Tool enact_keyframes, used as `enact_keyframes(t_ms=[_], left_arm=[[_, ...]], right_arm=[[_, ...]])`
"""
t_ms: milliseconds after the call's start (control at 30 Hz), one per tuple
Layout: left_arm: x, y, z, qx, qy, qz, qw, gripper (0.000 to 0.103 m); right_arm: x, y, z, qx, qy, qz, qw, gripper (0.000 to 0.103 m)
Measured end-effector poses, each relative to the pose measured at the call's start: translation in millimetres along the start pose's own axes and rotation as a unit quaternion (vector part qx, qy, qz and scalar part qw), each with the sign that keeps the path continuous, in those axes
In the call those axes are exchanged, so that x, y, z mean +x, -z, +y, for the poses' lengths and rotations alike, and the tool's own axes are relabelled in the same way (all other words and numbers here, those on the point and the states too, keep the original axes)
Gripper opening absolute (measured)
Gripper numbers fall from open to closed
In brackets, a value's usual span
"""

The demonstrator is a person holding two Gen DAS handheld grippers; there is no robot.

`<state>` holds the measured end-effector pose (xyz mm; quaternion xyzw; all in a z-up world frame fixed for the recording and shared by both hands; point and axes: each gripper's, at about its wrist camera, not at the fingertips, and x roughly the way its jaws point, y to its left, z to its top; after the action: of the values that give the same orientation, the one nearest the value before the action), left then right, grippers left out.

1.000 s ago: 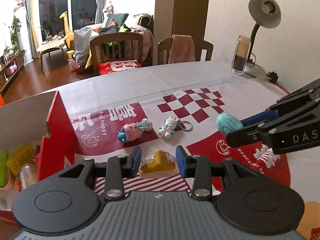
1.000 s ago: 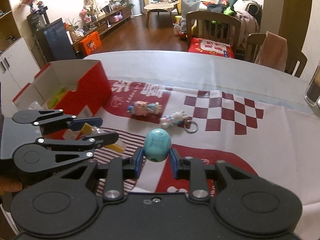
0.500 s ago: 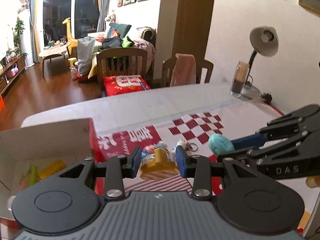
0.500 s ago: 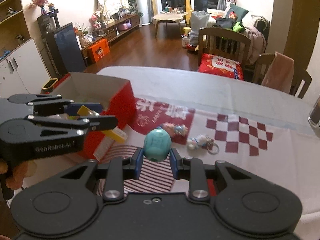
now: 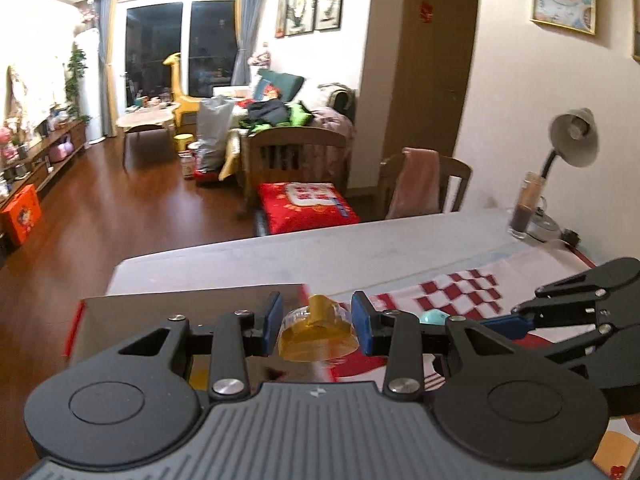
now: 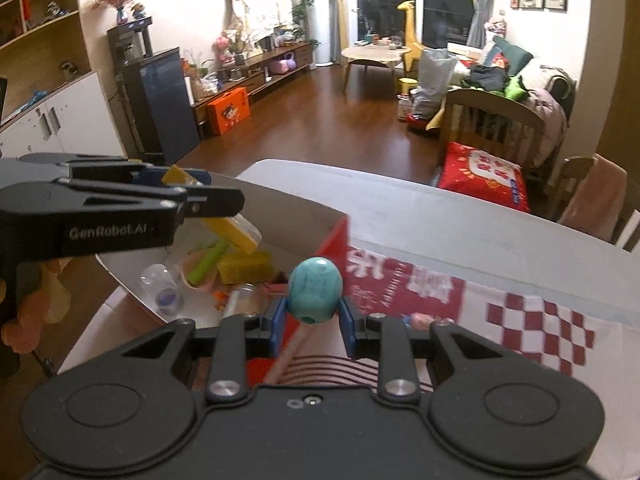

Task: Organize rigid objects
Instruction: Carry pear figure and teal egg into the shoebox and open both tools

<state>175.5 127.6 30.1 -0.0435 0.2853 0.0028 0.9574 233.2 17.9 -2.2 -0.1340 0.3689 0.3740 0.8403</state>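
Left tool (image 5: 317,326): clenched on a yellow toy in clear wrap (image 5: 316,332), blue pads (image 5: 273,317) pressing both sides. In the left wrist view it sits lower centre of frame, held in the air over the near edge of the red cardboard box (image 5: 74,330), whose open white flap shows at lower left. In the right wrist view the same tool (image 6: 208,200) comes in from the left edge, toy (image 6: 230,232) hanging tilted under its tips, above the box interior.

Right tool (image 6: 314,316): clenched on a teal egg-shaped toy (image 6: 315,290), pads on its left and right flanks. Lower centre of the right wrist frame, toy raised off the surface, lined up over the box's red side wall (image 6: 332,248). From the left wrist view the right tool (image 5: 472,322) enters from the right edge; only a sliver of the teal toy (image 5: 434,316) shows past the left tool's finger.

Box contents, seen mid-left in the right wrist frame: yellow block (image 6: 244,266), green stick (image 6: 208,260), clear small bottle (image 6: 162,286), other bits too blurred to call.

Surface (image 6: 460,236): pale top with a red-and-white printed cloth (image 6: 532,320), checker patch at lower right. A small pink-and-blue figure (image 6: 416,320) lies on the cloth, mostly hidden behind the right tool's finger. Far right of the left wrist frame: desk lamp (image 5: 572,140) and a glass jar (image 5: 526,210) at the surface's far corner.

A hand (image 6: 24,320) grips the left tool's handle at the lower left edge.
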Motion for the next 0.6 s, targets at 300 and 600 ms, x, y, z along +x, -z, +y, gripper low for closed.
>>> enact_keyframes(t_ms=[300,600], left_arm=[[7,11,72,-0.021,-0.049,0.015,0.9984,0.036],[27,31,135,-0.051,-0.092,0.04,0.9937,0.036]], right_arm=[[47,-14,43,-0.014,-0.003,0.024,1.0,0.027],[103,-13,71,-0.032,-0.004,0.069,0.997,0.027]])
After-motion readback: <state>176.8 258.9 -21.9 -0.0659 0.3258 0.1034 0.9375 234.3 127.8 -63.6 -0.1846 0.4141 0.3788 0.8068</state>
